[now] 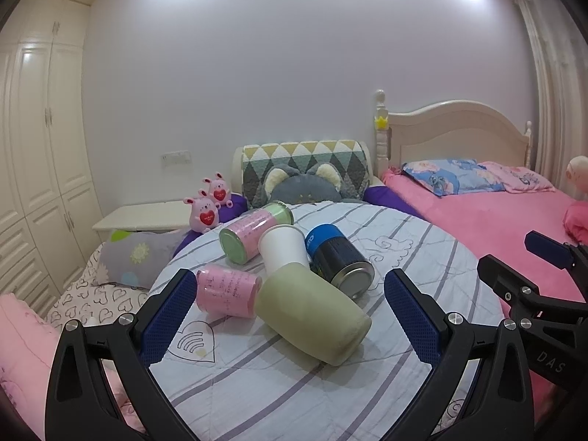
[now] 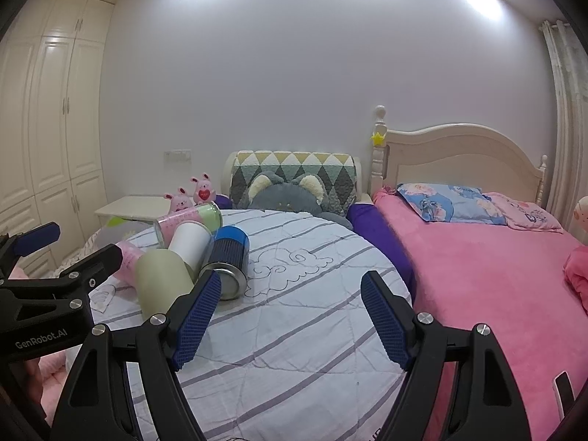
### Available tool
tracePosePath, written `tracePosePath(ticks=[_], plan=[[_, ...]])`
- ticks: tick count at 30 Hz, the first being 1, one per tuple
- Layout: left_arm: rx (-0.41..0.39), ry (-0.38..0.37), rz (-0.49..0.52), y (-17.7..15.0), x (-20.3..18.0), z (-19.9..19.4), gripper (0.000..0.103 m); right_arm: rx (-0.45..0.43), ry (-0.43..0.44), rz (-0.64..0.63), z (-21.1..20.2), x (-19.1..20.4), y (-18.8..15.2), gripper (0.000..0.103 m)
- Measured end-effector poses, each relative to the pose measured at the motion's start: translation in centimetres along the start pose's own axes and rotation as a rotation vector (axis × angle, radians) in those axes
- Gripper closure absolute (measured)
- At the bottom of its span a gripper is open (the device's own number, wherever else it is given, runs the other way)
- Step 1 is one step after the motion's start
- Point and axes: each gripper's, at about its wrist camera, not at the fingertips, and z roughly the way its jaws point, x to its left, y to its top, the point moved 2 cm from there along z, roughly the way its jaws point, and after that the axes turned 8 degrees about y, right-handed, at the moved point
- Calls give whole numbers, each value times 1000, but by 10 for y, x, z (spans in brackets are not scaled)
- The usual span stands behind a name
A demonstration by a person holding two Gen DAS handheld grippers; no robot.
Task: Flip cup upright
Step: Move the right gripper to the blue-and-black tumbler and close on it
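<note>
the green cup [image 1: 312,316] lies on its side on the striped quilt [image 1: 294,386], touching the white cup [image 1: 283,248] at its 12 o'clock and the pink cup [image 1: 228,294] at 9. left gripper [image 1: 290,316] spread wide around it; right gripper [image 2: 290,316] spread, empty.

Could not read the small handwriting on the pink cup [image 1: 227,295], too fine to tell. Saw the white cup [image 1: 283,251] partly covered by the sage-green cup [image 1: 312,315] leaning over it, its mouth out of sight. From the right wrist, lost most of that pink cup behind the left gripper [image 2: 79,255], and found the blue-and-black can [image 2: 228,264] partly behind a blue finger pad [image 2: 196,318]. Found the pink plush [image 1: 576,217] cut by the frame edge.
</note>
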Motion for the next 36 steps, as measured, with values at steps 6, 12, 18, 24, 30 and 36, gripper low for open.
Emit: tracePosePath(ticks=[6,12,18,24,30,36], plan=[[26,7,5,0,1,8,0,24,-8,3,7,-2,1,23],[86,4,17,-2,2,25,0,73,-13,31,22,-9,-1,23],[161,-6,58,-2,-2,44,0,148,19,49,44,-10,-2,23],[212,-19,85,4,0,68,0,240,65,68,78,-6,-3,23],[282,-37,96,13,10,96,0,338,128,84,114,-2,8,23],[370,-71,47,21,23,129,0,441,168,80,157,3,20,23]])
